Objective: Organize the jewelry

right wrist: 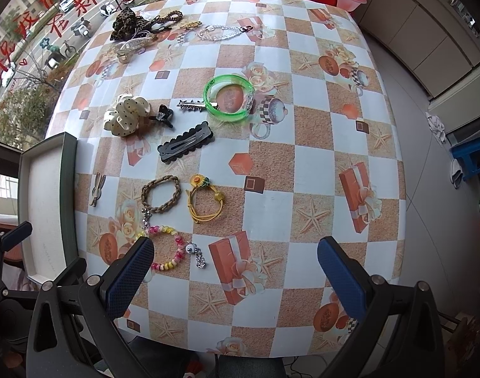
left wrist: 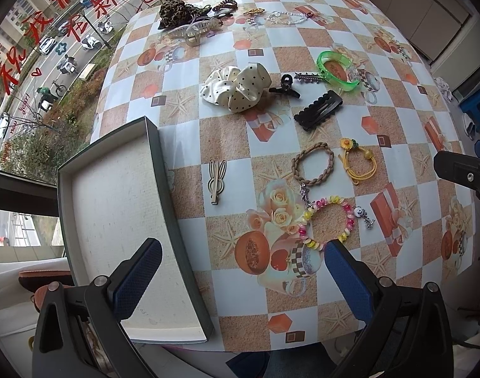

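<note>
Presently: tray empty, at table's left edge. Bead bracelet lies right of tray, just ahead of right gripper; left gripper likewise near. Both jaws apart, holding nothing.

The left gripper hung wide open above the near table edge, one blue pad over the shallow tray. A beaded bracelet lay just ahead, with a braided band, yellow tie and polka-dot scrunchie beyond.
</note>
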Motion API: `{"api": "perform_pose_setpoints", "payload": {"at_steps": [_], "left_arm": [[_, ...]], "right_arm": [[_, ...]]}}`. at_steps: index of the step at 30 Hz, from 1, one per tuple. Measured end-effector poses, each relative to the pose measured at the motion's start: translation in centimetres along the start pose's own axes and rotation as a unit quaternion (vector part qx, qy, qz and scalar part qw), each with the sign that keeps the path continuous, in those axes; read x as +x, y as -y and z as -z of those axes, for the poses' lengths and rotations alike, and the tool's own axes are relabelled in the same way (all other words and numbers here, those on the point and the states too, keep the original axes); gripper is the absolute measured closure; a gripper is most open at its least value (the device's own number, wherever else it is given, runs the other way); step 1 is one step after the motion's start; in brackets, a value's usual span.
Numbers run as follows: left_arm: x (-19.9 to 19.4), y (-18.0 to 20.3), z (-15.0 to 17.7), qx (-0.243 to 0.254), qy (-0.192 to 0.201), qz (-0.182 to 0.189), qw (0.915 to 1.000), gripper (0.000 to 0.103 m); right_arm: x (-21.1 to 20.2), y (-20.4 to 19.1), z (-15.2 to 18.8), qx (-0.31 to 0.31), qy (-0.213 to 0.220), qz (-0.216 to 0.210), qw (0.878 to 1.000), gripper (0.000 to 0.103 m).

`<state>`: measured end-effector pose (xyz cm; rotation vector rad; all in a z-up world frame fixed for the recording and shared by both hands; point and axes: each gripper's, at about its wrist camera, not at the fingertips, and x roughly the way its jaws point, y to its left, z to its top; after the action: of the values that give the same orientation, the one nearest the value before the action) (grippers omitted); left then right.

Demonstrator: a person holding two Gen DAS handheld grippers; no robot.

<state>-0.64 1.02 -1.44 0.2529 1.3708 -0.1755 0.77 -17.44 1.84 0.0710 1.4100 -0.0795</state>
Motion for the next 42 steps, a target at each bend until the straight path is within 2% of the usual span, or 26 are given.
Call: {"api": "perform_pose_setpoints", "payload": {"at_steps": [16, 34, 42], "left_arm": [[0.1, -0.1, -0.2, -0.005, -0.005, 0.001, 1.0, 0.0], [2.0, -1.0, -0.4, -0.027, -0.028, 0.004, 0.9992, 0.0], [3.3, -1.3, -1.5, -0.041, -0.034, 0.009, 0.9985, 0.0]], "right_arm": [[0.0, 0.3, 0.2, 0.005, -0.004, -0.001, 1.0, 0.0], [2.0, 1.1, 0.0, 0.01, -0.036, -0.001, 0.999, 0.0], [3.2, 1.3, -0.4, 0.008, -0.048, 0.003, 0.999, 0.0]]}}
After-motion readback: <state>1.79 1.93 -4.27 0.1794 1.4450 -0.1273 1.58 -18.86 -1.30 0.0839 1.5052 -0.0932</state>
